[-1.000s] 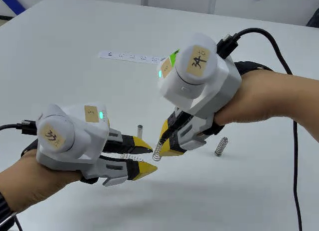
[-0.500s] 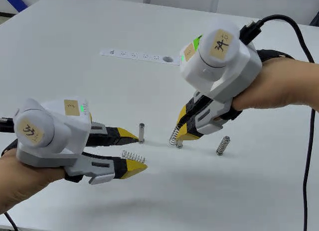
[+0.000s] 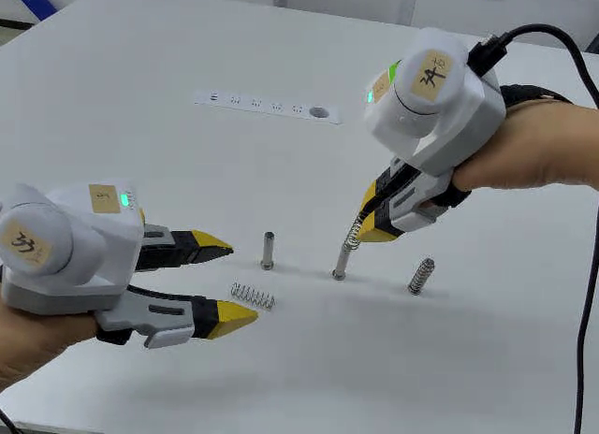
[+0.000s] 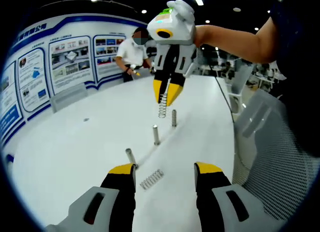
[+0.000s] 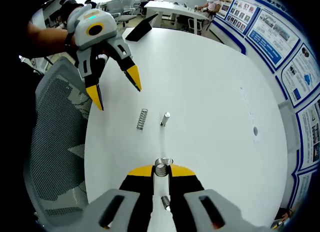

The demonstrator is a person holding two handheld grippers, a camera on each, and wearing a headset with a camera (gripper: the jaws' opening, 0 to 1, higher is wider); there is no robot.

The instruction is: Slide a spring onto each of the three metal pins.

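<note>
Three short metal pins stand in a row on the white table. The left pin (image 3: 269,250) is bare. The right pin (image 3: 421,275) carries a spring. My right gripper (image 3: 367,230) is shut on another spring (image 3: 354,233), which hangs tilted with its lower end at the top of the middle pin (image 3: 343,263). That held spring (image 5: 160,168) sits between the closed jaws, and from the other side it dangles (image 4: 162,108) over the row. A loose spring (image 3: 253,296) lies flat just ahead of my left gripper (image 3: 229,280), which is open and holds nothing.
A white power strip (image 3: 267,107) lies farther back on the table. A grey mesh chair (image 5: 55,142) stands at the table's edge. A person (image 4: 131,54) stands beyond the table's far end.
My right gripper has lifted its spring from table level beside the middle pin up to the pin's top. My left gripper has drawn back to the left, away from the loose spring.
</note>
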